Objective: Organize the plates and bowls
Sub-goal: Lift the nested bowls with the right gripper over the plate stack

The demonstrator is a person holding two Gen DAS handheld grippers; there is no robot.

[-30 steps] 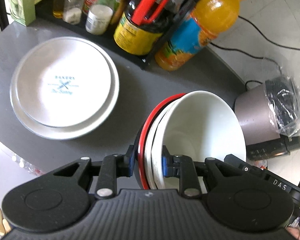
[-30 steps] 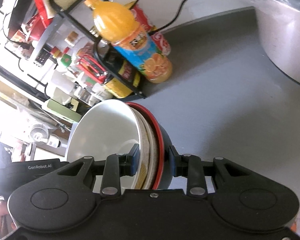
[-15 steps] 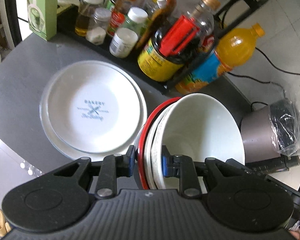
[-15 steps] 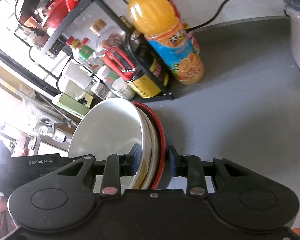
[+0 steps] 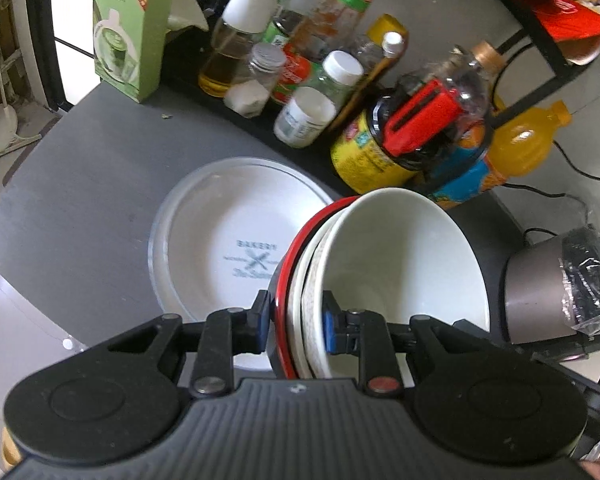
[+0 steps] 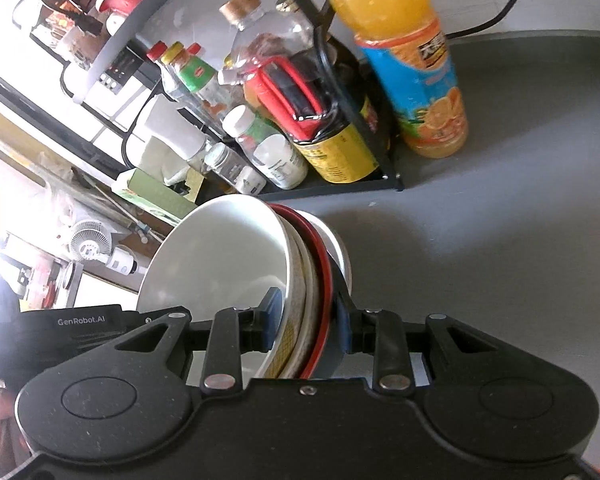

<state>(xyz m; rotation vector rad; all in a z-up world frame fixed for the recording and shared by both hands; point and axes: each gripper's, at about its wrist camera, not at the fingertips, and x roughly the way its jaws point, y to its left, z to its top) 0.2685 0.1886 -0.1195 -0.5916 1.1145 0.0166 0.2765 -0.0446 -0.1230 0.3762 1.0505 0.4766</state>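
A nested stack of bowls [image 5: 396, 264], white inside with a red-rimmed black bowl outermost, is held in the air between both grippers. My left gripper [image 5: 296, 324] is shut on its near rim. My right gripper [image 6: 308, 324] is shut on the opposite rim of the same stack of bowls [image 6: 228, 264]. Two stacked white plates [image 5: 228, 240], the top one printed "BAKERY", lie on the grey table just left of and under the stack. A plate edge [image 6: 338, 248] shows behind the bowls in the right wrist view.
A black rack [image 5: 260, 128] with bottles and jars stands behind the plates, with an orange juice bottle [image 5: 512, 152] at its right end and a green box [image 5: 128, 28] at its left. A grey appliance wrapped in plastic [image 5: 556, 292] stands right. Grey tabletop [image 6: 500, 240] lies right of the bowls.
Both grippers have carried the bowl stack left toward the plates and the rack; the stack now overlaps the plates' right edge. Both grips are unchanged.
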